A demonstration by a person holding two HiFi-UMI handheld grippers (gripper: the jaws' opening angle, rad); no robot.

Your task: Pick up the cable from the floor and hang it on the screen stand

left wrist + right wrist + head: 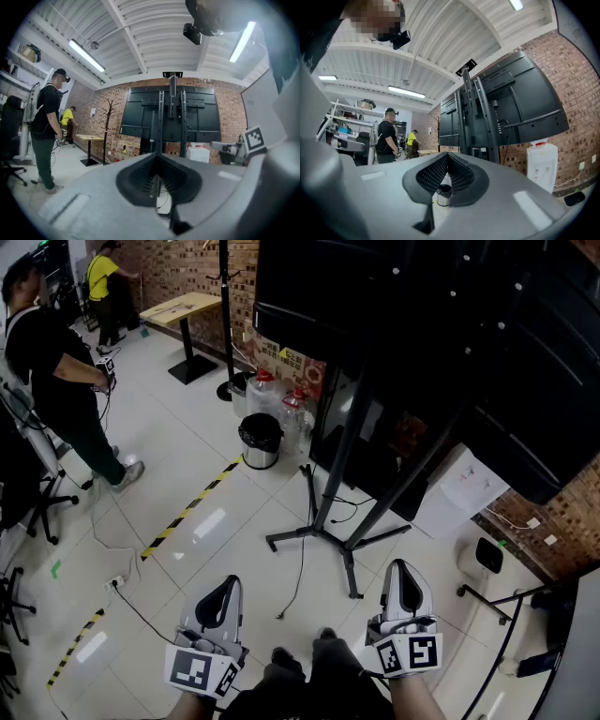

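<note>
One cable (299,570) right of left gripper (226,585)

No legible text or signs.

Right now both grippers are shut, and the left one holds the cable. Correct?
Not quite. The left gripper is shut but empty, as the left gripper view shows; the cable lies on the floor by the screen stand. The right gripper is shut too.

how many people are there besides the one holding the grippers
2: a person in black at the left edge, and a person in yellow farther back by the table. Others may be hidden behind the screen.
</note>
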